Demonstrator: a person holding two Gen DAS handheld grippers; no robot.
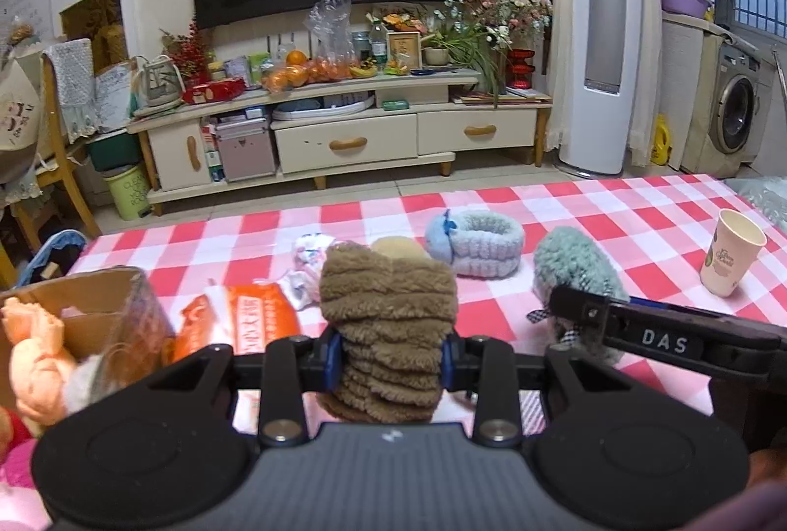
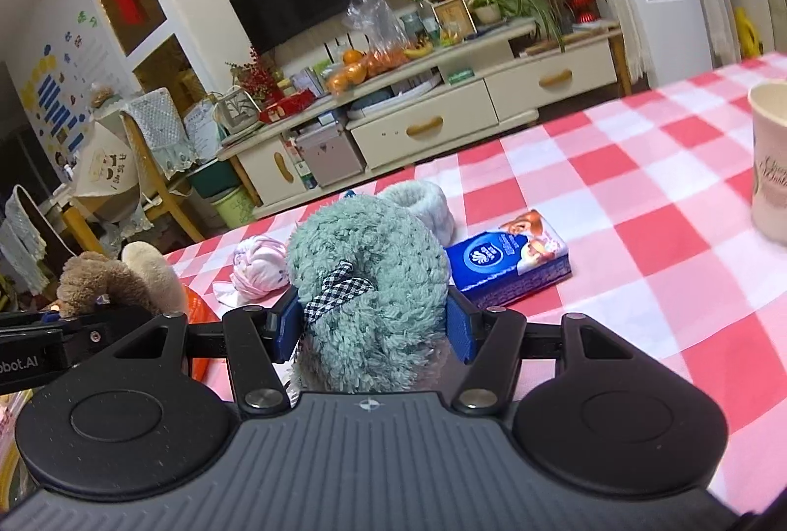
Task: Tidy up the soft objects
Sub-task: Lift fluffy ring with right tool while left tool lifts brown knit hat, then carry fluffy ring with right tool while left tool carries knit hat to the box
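Brown fleece is filling the left tongs [image 1: 388, 359]: their blue pads are pressing both sides of a brown plush slipper [image 1: 388, 314], which is sitting above the red-and-white checked tabletop [image 1: 615, 216]. The right tongs [image 2: 371, 324] are squeezing a teal fuzzy slipper [image 2: 369, 265] with a black-and-white gingham bow [image 2: 339, 282], also held over the cloth. A pale blue plush slipper [image 1: 474, 248] is lying farther back on the tabletop, with a rolled pink-and-white sock [image 2: 258, 263] to its left. A blue tissue pack [image 2: 509, 268] is resting just beside the teal slipper, and a paper cup [image 1: 733, 258] is standing near the right edge. A cardboard box [image 1: 93, 309] is sitting at the left, beside an orange packet [image 1: 241, 319].
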